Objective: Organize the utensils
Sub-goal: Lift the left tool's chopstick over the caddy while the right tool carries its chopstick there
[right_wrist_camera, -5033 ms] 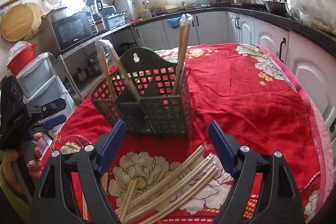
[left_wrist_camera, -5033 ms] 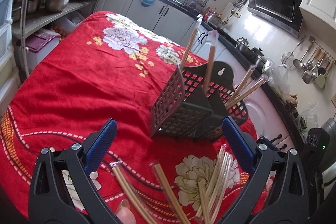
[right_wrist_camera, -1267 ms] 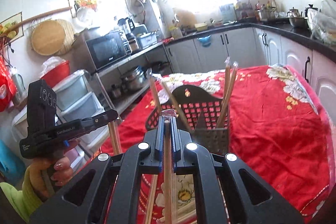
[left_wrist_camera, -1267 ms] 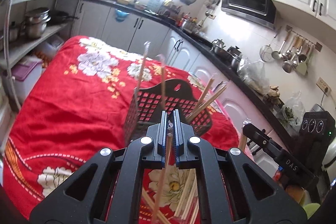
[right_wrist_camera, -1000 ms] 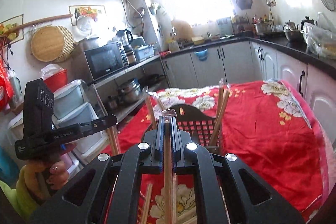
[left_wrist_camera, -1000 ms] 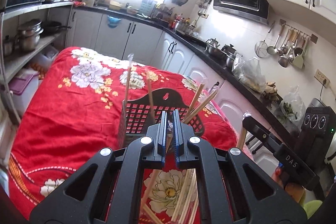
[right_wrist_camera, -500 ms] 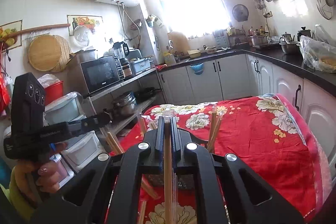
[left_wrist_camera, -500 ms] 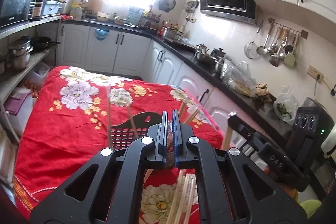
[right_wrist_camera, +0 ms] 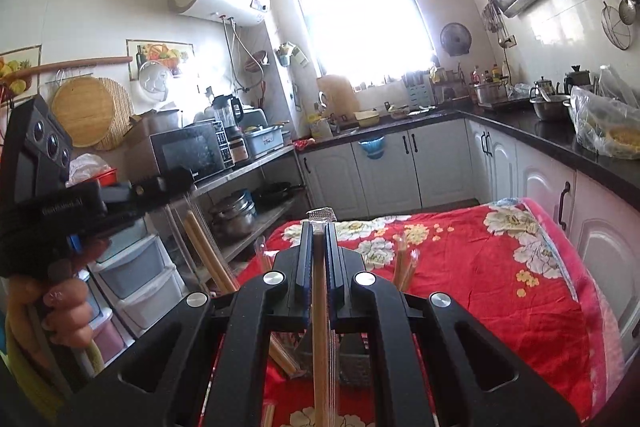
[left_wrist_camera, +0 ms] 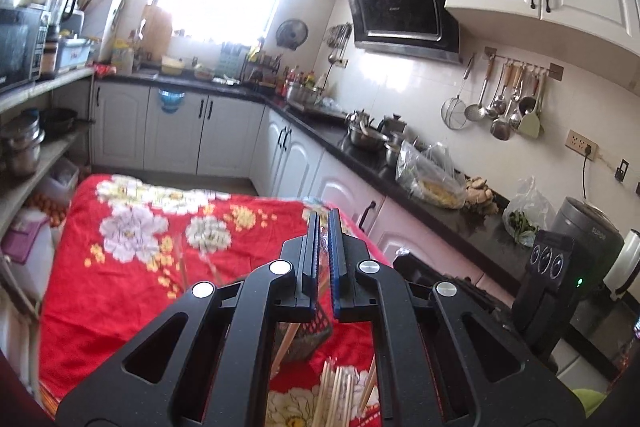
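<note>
My right gripper (right_wrist_camera: pixel 319 235) is shut on a plastic-wrapped pair of wooden chopsticks (right_wrist_camera: pixel 320 339) that hangs down between the fingers. My left gripper (left_wrist_camera: pixel 323 231) is shut on another wrapped pair of chopsticks (left_wrist_camera: pixel 286 341), also seen from the right wrist view (right_wrist_camera: pixel 208 255) hanging under the left gripper. Both are held high above the dark mesh utensil caddy (left_wrist_camera: pixel 310 337), mostly hidden by the grippers; it also shows in the right wrist view (right_wrist_camera: pixel 354 359). Several wrapped chopstick pairs stand in it (right_wrist_camera: pixel 404 267). More loose pairs (left_wrist_camera: pixel 340 391) lie on the red floral tablecloth (left_wrist_camera: pixel 132 267).
The table stands in a narrow kitchen. White cabinets and a dark counter (left_wrist_camera: pixel 360 155) with pots run along the right. A metal shelf with pans (right_wrist_camera: pixel 240 211) and plastic drawers (right_wrist_camera: pixel 132 279) are on the left. A range hood (left_wrist_camera: pixel 400 7) hangs on the wall.
Both grippers closed on chopstick pairs from the table and have risen steadily. The caddy and table have dropped lower in both views.
</note>
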